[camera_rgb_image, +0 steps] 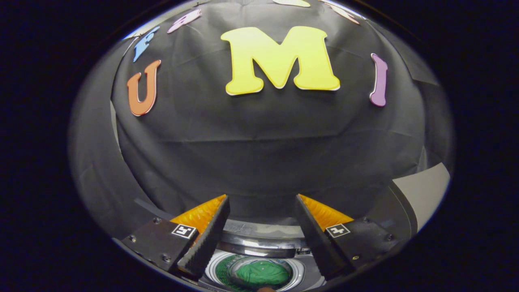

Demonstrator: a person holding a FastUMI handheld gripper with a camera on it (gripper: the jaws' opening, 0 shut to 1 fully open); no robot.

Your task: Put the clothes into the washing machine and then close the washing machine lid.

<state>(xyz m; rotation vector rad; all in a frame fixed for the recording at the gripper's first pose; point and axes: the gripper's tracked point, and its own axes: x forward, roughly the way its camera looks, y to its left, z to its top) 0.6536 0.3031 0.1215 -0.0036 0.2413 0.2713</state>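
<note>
Clothes (262, 272) in a green heap inside the washing machine (259, 243) drum, seen below and between the fingers, tongs (261, 211) wide open and holding nothing, raised above the machine, black cloth wall beyond.

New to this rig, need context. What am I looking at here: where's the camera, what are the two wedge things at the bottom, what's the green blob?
The camera rides on a handheld two-finger tool that a person carries; there is no robot arm. It looks forward along the fingers, which are the two wedges you see. They stand apart with nothing between them, so the tool is open and holds nothing. Below and between them is the round opening of a washing machine, seen from above. The green blob is a piece of clothing lying inside the drum. Beyond the fingers hangs the booth's black cloth wall. The fisheye lens bends everything into curves.
</note>
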